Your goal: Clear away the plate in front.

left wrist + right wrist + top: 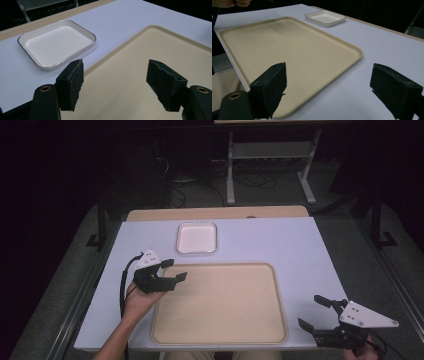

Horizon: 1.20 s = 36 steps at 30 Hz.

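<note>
My left gripper [174,270] has its jaws spread wide with nothing between them; in the left gripper view [113,82] the two black pads frame bare tray surface. It hovers over the far left corner of the beige tray [220,330], jaws pointing toward the desk's right side, held by a hand [137,302] that comes up from the near edge. Just beyond that corner, toward the far edge of the desk, I see the small white dish [197,238], square with a thin dark rim and nothing in it; in the left gripper view [56,45] it lies ahead and left of the jaws, close to the tray but apart from it.

My right gripper [315,312] is likewise wide apart and holds nothing. It sits at the near right corner of the desk [300,245], off the tray's right side, jaws aimed leftward. In the right gripper view [328,92] the tray's rounded corner [352,50] lies between the pads, with white desk surface under the right pad and the white dish [325,18] far off near the opposite edge.

The tray lies flat along the near edge of the desk, centred.
</note>
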Tool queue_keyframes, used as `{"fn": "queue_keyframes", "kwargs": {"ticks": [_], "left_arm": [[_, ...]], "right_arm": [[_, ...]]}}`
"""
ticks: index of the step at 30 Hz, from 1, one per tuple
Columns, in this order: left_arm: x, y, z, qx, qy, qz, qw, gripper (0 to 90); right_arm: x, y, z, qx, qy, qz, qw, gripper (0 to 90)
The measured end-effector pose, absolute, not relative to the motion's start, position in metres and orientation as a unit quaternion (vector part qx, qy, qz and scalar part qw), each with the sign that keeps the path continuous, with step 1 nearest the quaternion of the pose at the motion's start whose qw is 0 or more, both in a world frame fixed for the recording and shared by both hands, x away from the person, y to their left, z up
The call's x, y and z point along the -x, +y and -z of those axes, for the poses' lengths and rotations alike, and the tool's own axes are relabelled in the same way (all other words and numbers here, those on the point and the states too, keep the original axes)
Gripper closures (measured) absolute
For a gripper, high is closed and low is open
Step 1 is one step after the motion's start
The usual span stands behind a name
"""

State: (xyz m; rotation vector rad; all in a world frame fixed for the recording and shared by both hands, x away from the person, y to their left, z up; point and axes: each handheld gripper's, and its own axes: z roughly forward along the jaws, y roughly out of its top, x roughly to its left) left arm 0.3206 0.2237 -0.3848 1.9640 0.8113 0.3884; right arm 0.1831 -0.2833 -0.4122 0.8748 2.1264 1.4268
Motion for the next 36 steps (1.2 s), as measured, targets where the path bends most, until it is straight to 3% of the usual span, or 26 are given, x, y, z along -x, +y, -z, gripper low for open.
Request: {"fn": "queue_keyframes", "kwargs": {"ticks": [36], "left_arm": [[-0.423, 0.226, 0.379, -0.781, 0.420, -0.125, 0.445, 35.0]], "right_arm": [[-0.183, -0.282, 0.413, -0.313, 0.772, -0.509, 0.217, 12.9]]}}
